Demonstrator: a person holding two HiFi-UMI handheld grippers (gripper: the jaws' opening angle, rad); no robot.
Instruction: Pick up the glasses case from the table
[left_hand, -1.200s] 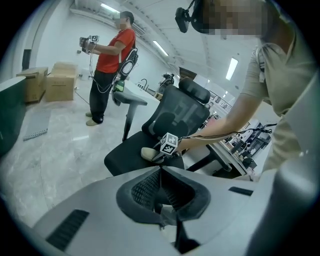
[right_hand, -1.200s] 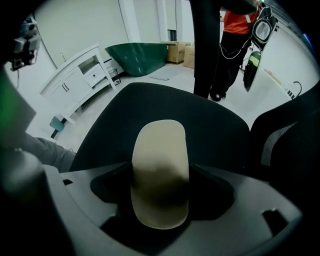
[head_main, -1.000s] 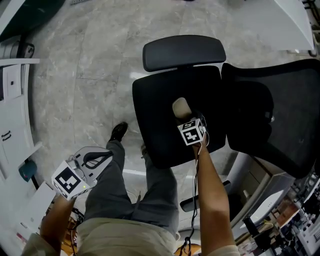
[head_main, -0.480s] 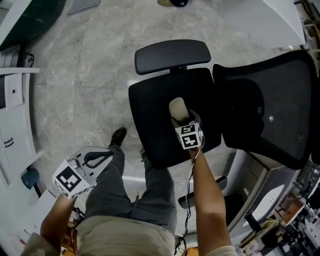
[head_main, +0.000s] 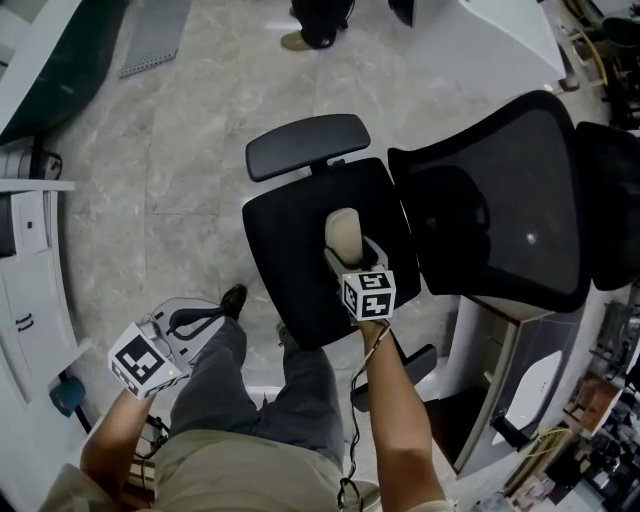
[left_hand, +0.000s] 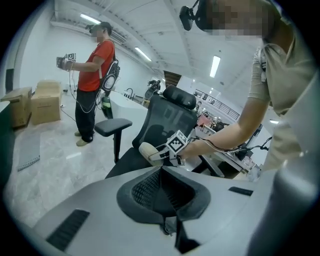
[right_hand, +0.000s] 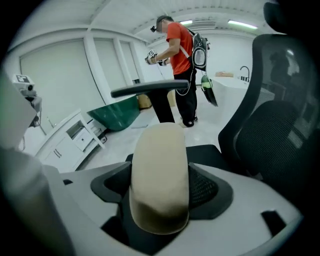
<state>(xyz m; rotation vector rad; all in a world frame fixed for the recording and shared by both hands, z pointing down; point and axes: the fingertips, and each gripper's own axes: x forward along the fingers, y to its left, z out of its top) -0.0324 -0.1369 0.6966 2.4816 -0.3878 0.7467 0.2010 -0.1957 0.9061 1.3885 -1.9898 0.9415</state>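
Room: marble floor (head_main: 200, 130), black office chair (head_main: 290, 250).
Case: your right gripper (right_hand: 159, 197) pinches the glasses case (head_main: 343, 230), long axis pointing away from you.
Left gripper (left_hand: 162, 197): jaws pressed together.

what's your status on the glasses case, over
Right gripper shut on beige oval glasses case, over black office chair seat. Left gripper shut, empty, low by the left leg. Nothing blocking the case.

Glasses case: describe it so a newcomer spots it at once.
Find the black office chair in the middle of the head view. Over its seat, the right gripper clamps the beige oblong glasses case, the only pale rounded thing there.
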